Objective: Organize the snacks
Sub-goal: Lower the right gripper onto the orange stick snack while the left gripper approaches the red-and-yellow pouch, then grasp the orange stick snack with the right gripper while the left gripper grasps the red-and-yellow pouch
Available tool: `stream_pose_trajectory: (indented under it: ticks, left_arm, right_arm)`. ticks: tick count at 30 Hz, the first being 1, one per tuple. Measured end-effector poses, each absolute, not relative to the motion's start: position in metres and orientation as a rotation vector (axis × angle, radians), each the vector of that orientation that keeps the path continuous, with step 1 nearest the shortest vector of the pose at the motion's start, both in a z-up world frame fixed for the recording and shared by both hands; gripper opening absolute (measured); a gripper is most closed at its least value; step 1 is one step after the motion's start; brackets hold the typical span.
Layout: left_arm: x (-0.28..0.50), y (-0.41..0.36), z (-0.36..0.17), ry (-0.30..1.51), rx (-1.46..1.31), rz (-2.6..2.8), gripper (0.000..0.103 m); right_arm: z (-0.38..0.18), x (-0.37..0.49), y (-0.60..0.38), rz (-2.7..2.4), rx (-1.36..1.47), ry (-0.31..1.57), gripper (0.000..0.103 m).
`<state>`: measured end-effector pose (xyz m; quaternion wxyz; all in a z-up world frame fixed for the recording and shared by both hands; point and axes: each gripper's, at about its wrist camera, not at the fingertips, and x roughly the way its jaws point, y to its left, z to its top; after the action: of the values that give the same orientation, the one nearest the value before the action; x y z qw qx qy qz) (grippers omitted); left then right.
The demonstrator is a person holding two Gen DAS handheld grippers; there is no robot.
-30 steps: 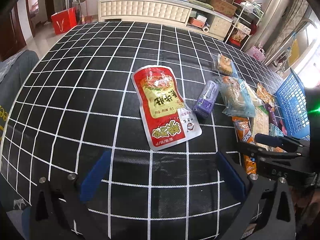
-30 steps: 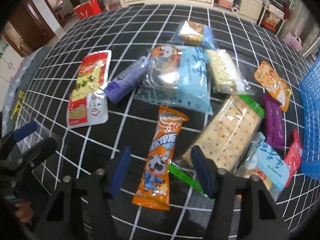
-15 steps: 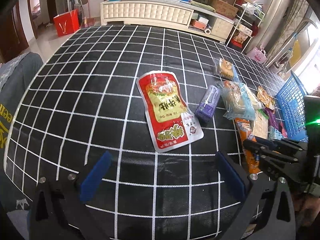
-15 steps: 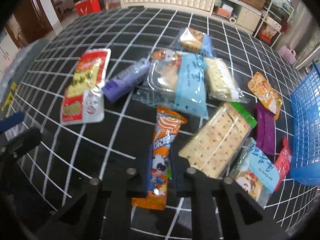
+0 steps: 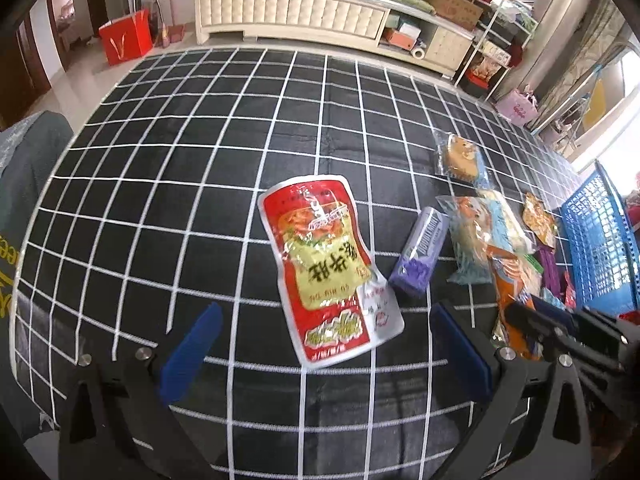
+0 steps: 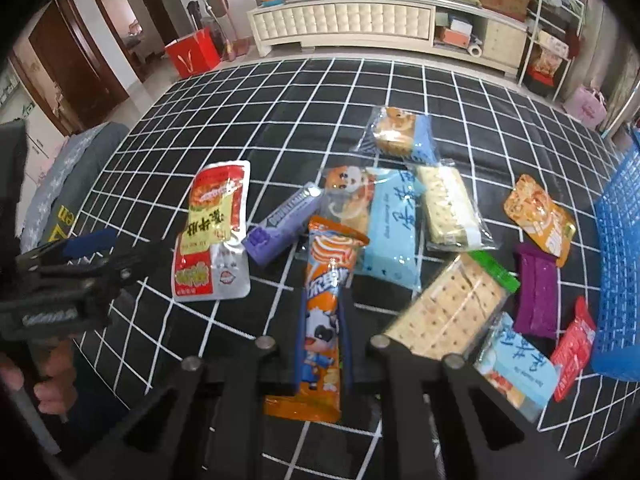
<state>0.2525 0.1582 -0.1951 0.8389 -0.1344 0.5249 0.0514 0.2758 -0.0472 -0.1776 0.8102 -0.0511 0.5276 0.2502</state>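
The right gripper [image 6: 322, 354] clenched the orange packet [image 6: 325, 304] at lower centre; held low, it probably could slip. The left gripper [image 5: 326, 354] stayed released.

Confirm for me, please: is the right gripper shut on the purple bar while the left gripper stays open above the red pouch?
Not quite. The right wrist view shows the right gripper shut on the orange packet, not the purple bar. The left gripper is indeed open above the red pouch.
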Motion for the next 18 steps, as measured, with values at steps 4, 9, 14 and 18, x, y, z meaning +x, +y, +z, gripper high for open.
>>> stream_pose_trajectory:
  ticks: [4,9,14,18]
  left_arm:
    - [0.274,0.157,-0.210,1.159,-0.256,0.149,0.103]
    - [0.295,0.156,-0.229,1.203,-0.232,0.173,0.103]
    - [0.314,0.159,-0.246,1.237,-0.220,0.214,0.103]
    - [0.325,0.151,-0.255,1.237,-0.172,0.230,0.103]
  right_arm:
    - [-0.178,0.278,-0.048,0.537,-0.112,1.116,0.019]
    - [-0.184,0.288,-0.043,0.539,-0.150,1.115,0.019]
    - [-0.185,0.297,-0.039,0.544,-0.149,1.109,0.019]
    - [-0.186,0.299,-0.037,0.549,-0.141,1.107,0.019]
